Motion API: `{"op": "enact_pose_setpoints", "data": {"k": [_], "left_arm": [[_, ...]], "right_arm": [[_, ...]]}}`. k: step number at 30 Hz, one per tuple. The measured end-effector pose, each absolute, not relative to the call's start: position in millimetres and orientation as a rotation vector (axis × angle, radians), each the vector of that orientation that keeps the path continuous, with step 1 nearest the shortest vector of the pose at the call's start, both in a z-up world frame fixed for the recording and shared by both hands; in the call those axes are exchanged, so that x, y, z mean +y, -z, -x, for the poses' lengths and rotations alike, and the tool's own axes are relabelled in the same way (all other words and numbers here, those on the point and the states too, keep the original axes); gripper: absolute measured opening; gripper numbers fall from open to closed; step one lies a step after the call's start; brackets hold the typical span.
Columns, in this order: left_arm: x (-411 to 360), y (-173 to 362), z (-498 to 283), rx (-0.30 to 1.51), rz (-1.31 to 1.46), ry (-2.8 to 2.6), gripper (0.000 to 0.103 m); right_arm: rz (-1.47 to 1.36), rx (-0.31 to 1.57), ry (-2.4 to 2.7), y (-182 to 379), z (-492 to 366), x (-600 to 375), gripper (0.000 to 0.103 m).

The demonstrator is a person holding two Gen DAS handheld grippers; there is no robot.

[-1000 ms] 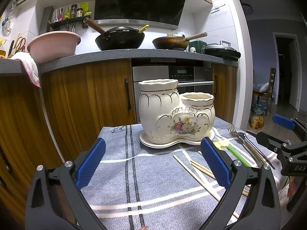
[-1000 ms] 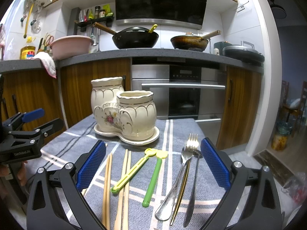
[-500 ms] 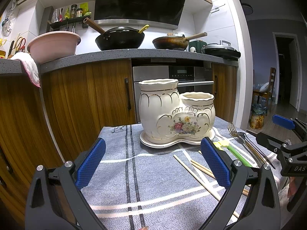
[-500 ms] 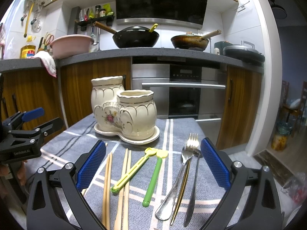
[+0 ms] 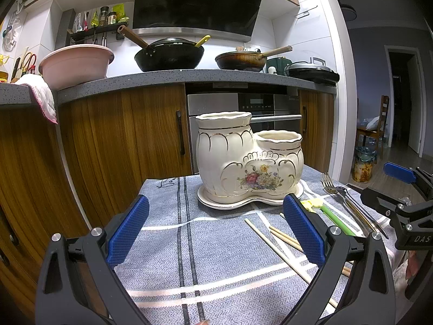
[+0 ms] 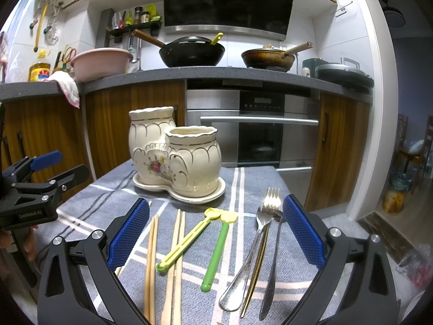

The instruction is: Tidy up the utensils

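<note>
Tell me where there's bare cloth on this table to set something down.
Bare cloth lies left of the ceramic utensil holder, running toward the near edge around the dark stripes, in front of the left tool. The right half is crowded: chopsticks, green plastic utensils and forks lie side by side under the right tool.

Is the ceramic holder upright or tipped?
Upright. The ceramic holder sits flat on its saucer on the striped cloth, both mouths facing up. Nothing sticks out of them; the insides are hidden.
</note>
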State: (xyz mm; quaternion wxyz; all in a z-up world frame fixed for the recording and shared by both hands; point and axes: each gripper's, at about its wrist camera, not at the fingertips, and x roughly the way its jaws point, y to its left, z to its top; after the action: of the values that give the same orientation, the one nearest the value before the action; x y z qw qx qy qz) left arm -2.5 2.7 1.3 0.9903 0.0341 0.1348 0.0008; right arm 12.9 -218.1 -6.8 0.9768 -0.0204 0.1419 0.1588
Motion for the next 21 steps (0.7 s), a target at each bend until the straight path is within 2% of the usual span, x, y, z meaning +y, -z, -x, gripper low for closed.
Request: {"op": "enact_pose_setpoints", "data": {"k": [21], "left_arm": [[2.3,-1.3,2.8,0.273,-0.07,-0.001,0.098]], "right_arm": [[0.043,0.289,-0.321,2.8,-14.6,-218.4,0.098]]}}
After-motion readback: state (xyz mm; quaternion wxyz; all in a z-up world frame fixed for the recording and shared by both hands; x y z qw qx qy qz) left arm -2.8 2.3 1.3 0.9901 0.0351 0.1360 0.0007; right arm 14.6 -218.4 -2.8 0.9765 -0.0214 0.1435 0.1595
